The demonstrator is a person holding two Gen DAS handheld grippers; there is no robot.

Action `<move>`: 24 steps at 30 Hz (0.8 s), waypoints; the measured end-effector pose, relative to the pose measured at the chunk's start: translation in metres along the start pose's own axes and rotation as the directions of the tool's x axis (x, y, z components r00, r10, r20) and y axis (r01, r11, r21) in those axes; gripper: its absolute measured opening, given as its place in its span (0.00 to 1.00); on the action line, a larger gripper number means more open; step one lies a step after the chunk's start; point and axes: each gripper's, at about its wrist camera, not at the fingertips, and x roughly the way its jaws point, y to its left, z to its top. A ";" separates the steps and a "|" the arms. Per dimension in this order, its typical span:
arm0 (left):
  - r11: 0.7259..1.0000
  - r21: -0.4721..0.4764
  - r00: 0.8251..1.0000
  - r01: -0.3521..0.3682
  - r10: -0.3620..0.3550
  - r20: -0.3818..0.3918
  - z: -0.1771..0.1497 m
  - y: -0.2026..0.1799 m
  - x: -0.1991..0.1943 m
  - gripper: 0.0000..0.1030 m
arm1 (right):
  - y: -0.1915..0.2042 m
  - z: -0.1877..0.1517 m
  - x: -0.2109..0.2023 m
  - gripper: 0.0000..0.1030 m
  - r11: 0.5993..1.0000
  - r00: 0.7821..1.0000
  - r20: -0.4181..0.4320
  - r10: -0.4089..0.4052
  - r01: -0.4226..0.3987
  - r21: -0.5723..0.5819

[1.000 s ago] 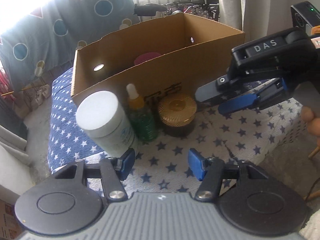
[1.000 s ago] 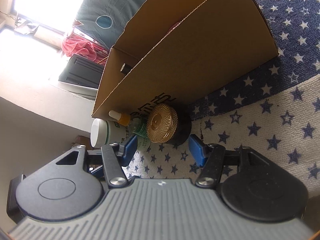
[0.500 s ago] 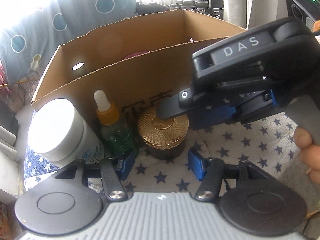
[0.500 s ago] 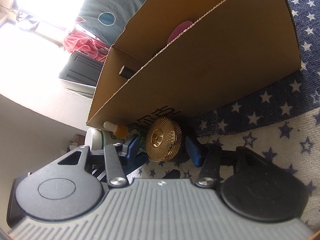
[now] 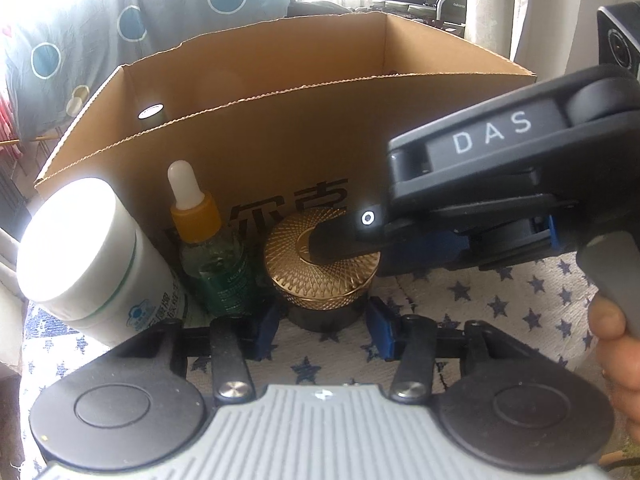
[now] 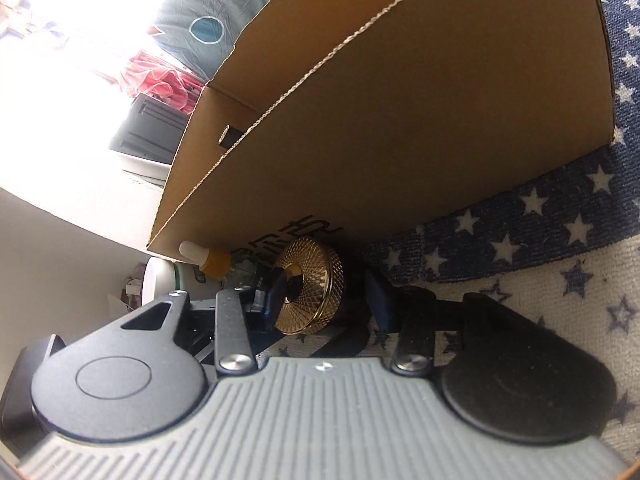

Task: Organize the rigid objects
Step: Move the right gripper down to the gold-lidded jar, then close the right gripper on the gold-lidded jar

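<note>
A black jar with a gold patterned lid point(image 5: 322, 258) stands on the star-print cloth against the cardboard box point(image 5: 304, 136). Left of it stand a green dropper bottle point(image 5: 218, 256) and a white tub point(image 5: 80, 248). My left gripper point(image 5: 320, 330) is open, its blue pads on either side of the jar's base. My right gripper point(image 6: 326, 300) reaches in from the right, turned on its side, open around the gold-lidded jar point(image 6: 312, 288); one finger lies over the lid, the other beside the base. The right gripper also shows in the left wrist view point(image 5: 460, 236).
The box's front wall point(image 6: 400, 128) rises right behind the jar. The star-print cloth point(image 5: 500, 304) covers the surface to the right. A patterned curtain point(image 5: 120, 20) hangs behind the box; a hand point(image 5: 612, 340) holds the right gripper.
Both grippers have moved in on the gold-lidded jar. The right gripper's fingers now straddle it, and the left gripper's pads have come up beside its base.
</note>
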 end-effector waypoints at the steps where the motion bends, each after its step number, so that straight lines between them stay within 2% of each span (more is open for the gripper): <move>1: 1.000 -0.005 1.000 0.005 -0.005 -0.001 -0.001 0.000 -0.001 0.47 | 0.000 -0.001 -0.001 0.40 1.000 1.000 -0.004 0.000 0.000 0.002; 11: 0.999 -0.015 0.999 0.051 -0.051 -0.003 -0.005 -0.003 -0.009 0.45 | -0.004 0.000 -0.007 0.39 1.000 1.000 -0.007 0.001 -0.001 0.031; 13: 0.999 -0.013 0.999 0.045 -0.045 0.005 -0.005 -0.001 -0.011 0.48 | -0.001 0.000 -0.005 0.39 1.000 1.000 -0.009 -0.002 0.002 0.027; 16: 1.000 0.001 1.000 0.029 -0.029 0.011 -0.004 -0.002 -0.010 0.54 | 0.000 0.001 -0.005 0.40 1.000 1.000 -0.002 -0.009 0.009 0.023; 24: 0.999 -0.033 1.000 0.028 -0.027 0.005 0.000 -0.004 -0.002 0.54 | -0.008 0.000 0.000 0.49 0.999 1.000 -0.004 0.015 -0.015 0.051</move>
